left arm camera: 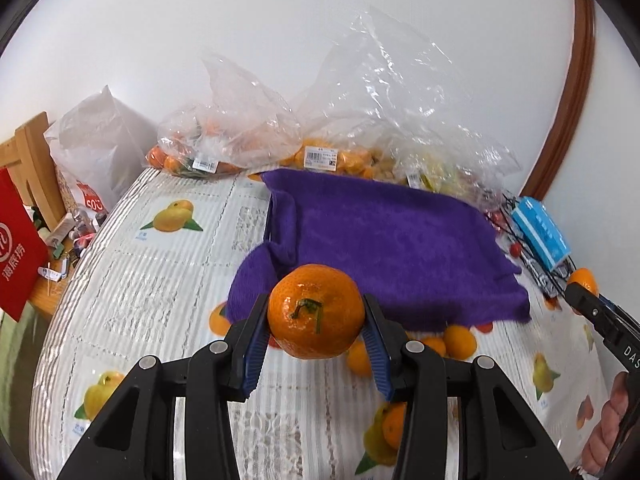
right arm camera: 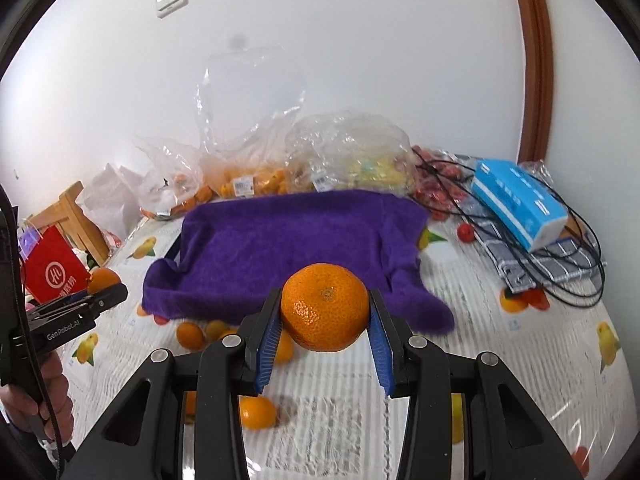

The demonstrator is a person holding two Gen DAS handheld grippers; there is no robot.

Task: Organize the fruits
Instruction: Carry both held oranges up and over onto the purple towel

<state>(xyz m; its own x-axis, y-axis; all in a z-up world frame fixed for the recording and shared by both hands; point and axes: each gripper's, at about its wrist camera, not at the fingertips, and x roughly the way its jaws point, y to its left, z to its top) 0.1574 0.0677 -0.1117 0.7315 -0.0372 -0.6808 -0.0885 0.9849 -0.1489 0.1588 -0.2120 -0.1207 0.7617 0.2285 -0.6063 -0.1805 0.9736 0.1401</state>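
A mandarin with a green stem (left arm camera: 316, 320) sits pinched between the blue pads of my left gripper (left arm camera: 316, 300), above the table. My right gripper (right arm camera: 325, 296) is shut on a second mandarin (right arm camera: 325, 316), also off the table. Just beyond both lies a tray draped in a purple towel (left arm camera: 380, 236) (right arm camera: 300, 236). Each gripper shows in the other's view: the right gripper (left arm camera: 578, 294) at the right edge with its mandarin (left arm camera: 583, 279), the left gripper (right arm camera: 114, 293) at the left with its mandarin (right arm camera: 103, 279). Several loose mandarins (right arm camera: 190, 335) (left arm camera: 460, 340) lie in front of the towel.
Clear plastic bags of fruit (left arm camera: 240, 136) (right arm camera: 348, 156) line the wall behind the tray. A blue tissue box (right arm camera: 516, 204), black cables (right arm camera: 576, 280) and a checked cloth (right arm camera: 540, 260) lie at the right. A red bag (right arm camera: 52, 268) and a wooden chair (left arm camera: 32, 168) stand off the table's left edge.
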